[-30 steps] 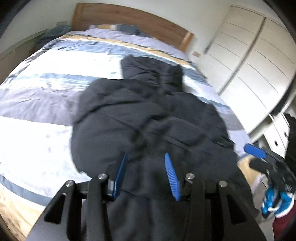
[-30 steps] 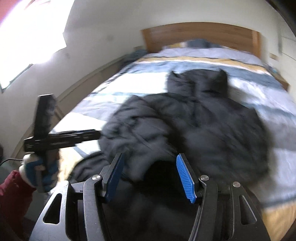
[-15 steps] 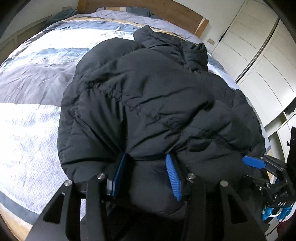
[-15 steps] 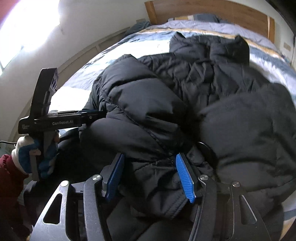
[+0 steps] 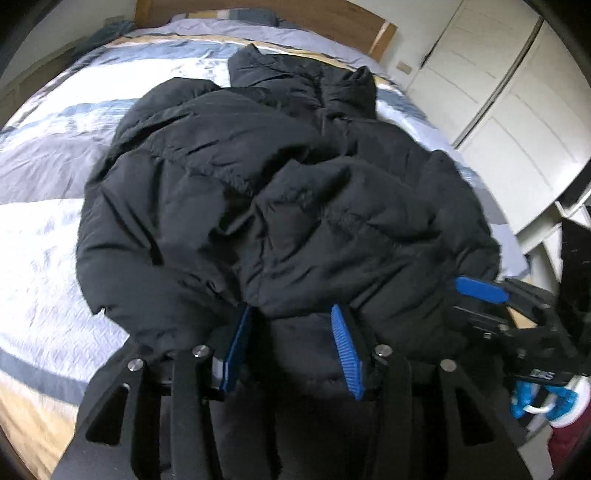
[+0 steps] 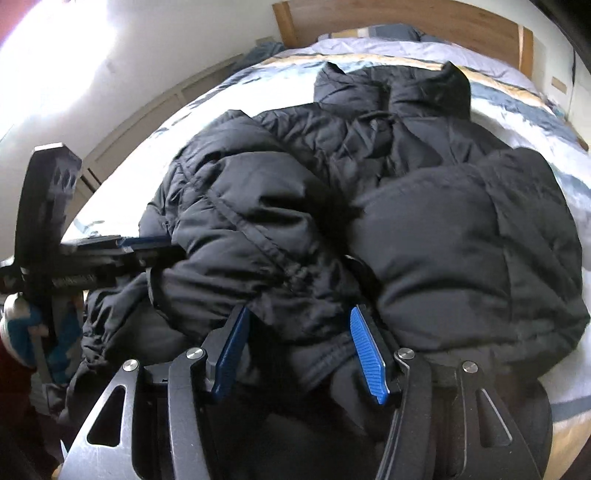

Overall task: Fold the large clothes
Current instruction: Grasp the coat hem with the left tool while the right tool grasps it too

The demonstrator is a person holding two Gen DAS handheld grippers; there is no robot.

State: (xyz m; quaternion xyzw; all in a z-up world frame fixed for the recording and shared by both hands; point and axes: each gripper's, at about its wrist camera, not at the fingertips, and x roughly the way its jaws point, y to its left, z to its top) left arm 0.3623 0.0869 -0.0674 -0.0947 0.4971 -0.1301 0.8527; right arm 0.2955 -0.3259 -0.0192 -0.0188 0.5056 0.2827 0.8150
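- The black jacket (image 5: 280, 192) lies bunched on the bed (image 5: 44, 236), collar toward the wooden headboard (image 6: 424, 18), its lower part folded up over itself.
- Left claw (image 5: 291, 343): blue fingers apart, with jacket fabric bulging between them; whether it grips, I cannot tell.
- Right claw (image 6: 306, 350): fingers likewise spread, a fold of jacket between them; grip unclear.
- The striped blue, white and tan cover (image 6: 569, 184) spreads under the jacket.
- White wardrobe (image 5: 509, 110) doors stand right of the bed; a pale wall (image 6: 140, 55) is on the left.
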